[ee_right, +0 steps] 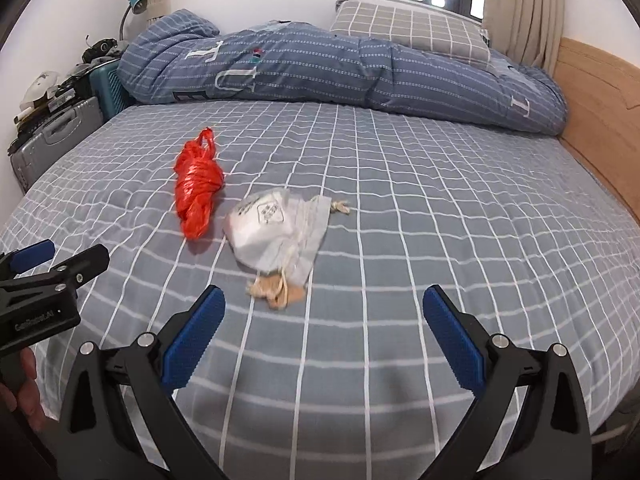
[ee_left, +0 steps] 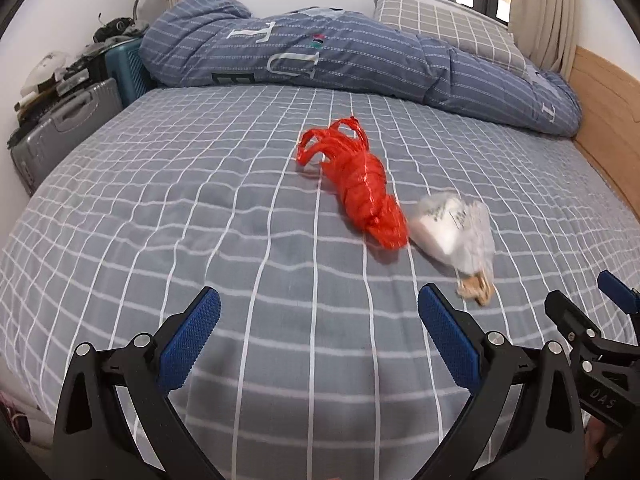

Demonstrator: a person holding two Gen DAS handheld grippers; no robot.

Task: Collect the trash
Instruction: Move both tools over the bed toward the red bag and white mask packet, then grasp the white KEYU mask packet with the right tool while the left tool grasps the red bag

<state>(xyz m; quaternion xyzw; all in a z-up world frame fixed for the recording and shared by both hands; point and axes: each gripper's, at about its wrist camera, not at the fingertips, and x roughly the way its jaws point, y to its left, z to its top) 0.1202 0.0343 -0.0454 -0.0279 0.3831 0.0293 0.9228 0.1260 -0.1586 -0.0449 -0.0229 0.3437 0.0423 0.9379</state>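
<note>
A knotted red plastic bag (ee_left: pixel 360 184) (ee_right: pixel 198 186) lies mid-bed on the grey checked sheet (ee_left: pixel 200 208). Right beside it rests a white mask in a clear wrapper (ee_left: pixel 454 230) (ee_right: pixel 276 232), with a small tan scrap (ee_left: pixel 476 290) (ee_right: pixel 276 290) at its near end and another tan scrap (ee_right: pixel 340 208) behind it. My left gripper (ee_left: pixel 318 328) hovers open over the near sheet, short of the bag. My right gripper (ee_right: pixel 324 328) is open too, just short of the tan scrap, and shows at the left view's right edge (ee_left: pixel 580 312). Nothing sits between either pair of fingers.
A rolled blue quilt (ee_left: pixel 340 56) and a checked pillow (ee_left: pixel 444 24) lie along the far side of the bed. A wooden headboard (ee_right: pixel 600 120) bounds the right. Left of the bed stand a grey suitcase (ee_left: pixel 60 132), a teal bin (ee_left: pixel 128 68) and clutter.
</note>
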